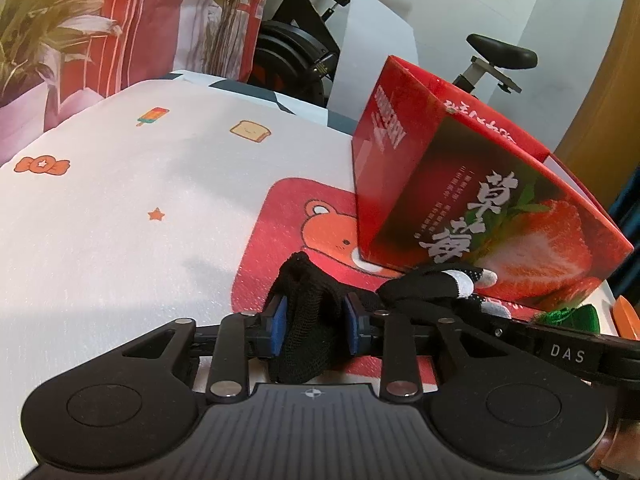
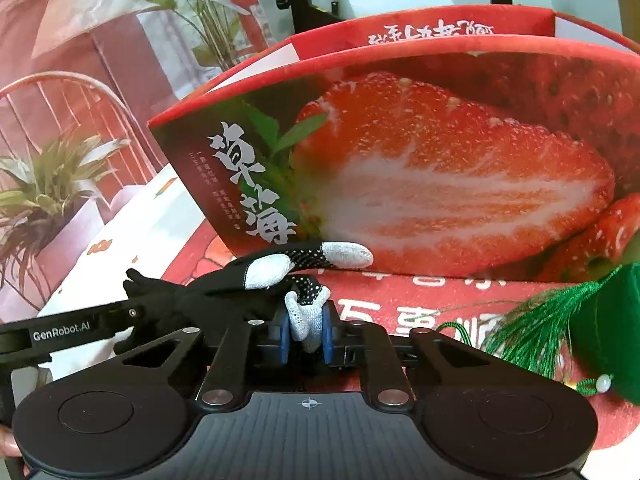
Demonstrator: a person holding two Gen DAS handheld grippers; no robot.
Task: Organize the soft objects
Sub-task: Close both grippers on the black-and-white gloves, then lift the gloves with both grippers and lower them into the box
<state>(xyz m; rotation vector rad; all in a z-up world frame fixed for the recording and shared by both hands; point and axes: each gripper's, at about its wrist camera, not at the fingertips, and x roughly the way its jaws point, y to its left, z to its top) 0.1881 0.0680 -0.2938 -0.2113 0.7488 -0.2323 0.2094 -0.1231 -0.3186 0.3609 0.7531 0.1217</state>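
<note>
— Cloth covers the surface [image 1: 100, 240] in the left wrist view: white, printed with a candy, an ice lolly, a slice of toast and a star. What lies on top of it?

— A red bear mat [image 1: 312, 216], lower centre, and on the mat's right part a tall strawberry box [image 1: 460, 184], open at the top. Behind, upper centre of the frame, stands an exercise bike [image 1: 304, 52]; upper left hangs a red curtain with printed plants [image 1: 52, 36].

— And the glove?

— The black glove [image 1: 304, 308] lies on the mat just in front of the box. The left tool [image 1: 314, 322] is closed on its cuff end, blue pads pressing the knit from both sides. In the right wrist view the right tool [image 2: 306, 334] has pinched one white fingertip [image 2: 308, 316] of the same glove; two other white-tipped fingers reach toward the box's front wall, whether touching I cannot tell.

— Anything else close by?

— A green tasselled pouch [image 2: 604, 328] at the right edge of that view, near the box's foot.

— Where is open room?

— Left half of the left wrist view: bare cloth out to the surface's far edge. The right side is walled off by the box.
</note>
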